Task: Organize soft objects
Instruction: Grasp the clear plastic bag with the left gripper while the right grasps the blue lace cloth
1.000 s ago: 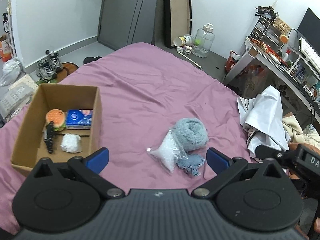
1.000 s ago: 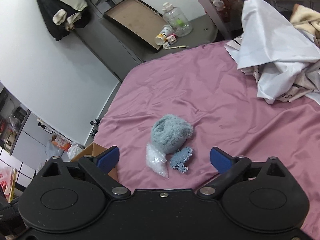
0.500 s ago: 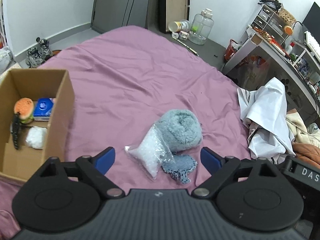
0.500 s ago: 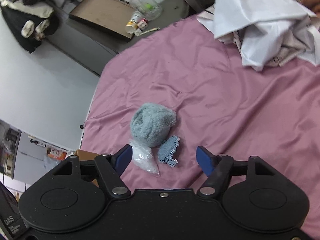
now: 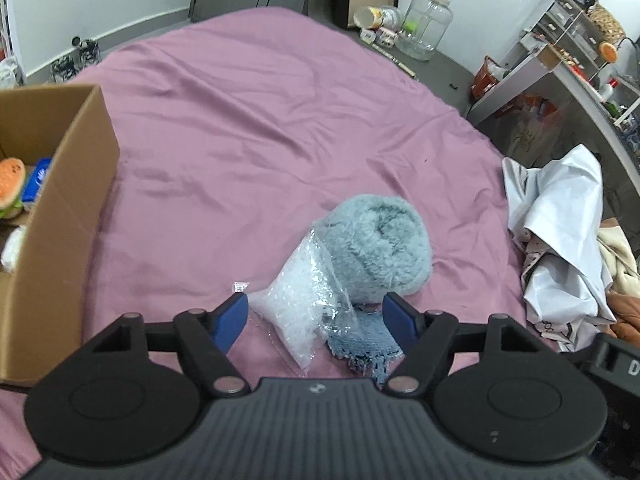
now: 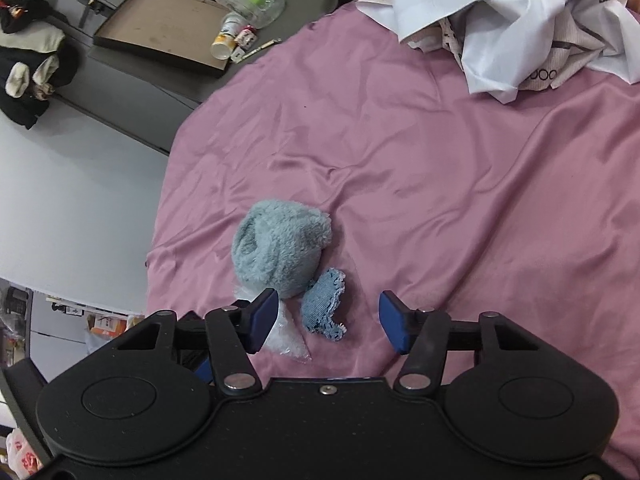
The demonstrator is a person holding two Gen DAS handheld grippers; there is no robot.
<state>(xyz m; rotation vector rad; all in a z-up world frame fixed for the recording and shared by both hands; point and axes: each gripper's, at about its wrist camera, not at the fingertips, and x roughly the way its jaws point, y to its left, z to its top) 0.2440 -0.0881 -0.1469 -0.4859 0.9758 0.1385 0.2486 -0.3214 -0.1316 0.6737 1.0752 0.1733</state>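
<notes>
A fluffy grey-blue rolled cloth [image 5: 380,244] lies on the pink bed sheet [image 5: 248,132], with a clear plastic bag of white filling [image 5: 300,312] leaning on it and a small blue denim piece [image 5: 366,340] beside it. My left gripper [image 5: 316,320] is open, its blue pads either side of the bag and denim piece. My right gripper [image 6: 328,320] is open just above the denim piece [image 6: 322,308], with the fluffy cloth [image 6: 280,248] and the bag [image 6: 286,338] to its left.
A cardboard box [image 5: 68,208] at the left holds a burger plush [image 5: 10,188], a blue pack and a white soft item. A white crumpled sheet [image 5: 560,240] lies at the bed's right edge. A desk, a glass jar [image 5: 428,24] and floor clutter stand beyond the bed.
Both grippers have moved closer to the pile of soft objects. The left view has shifted right, so the box now sits at the far left edge. Both stay open.
</notes>
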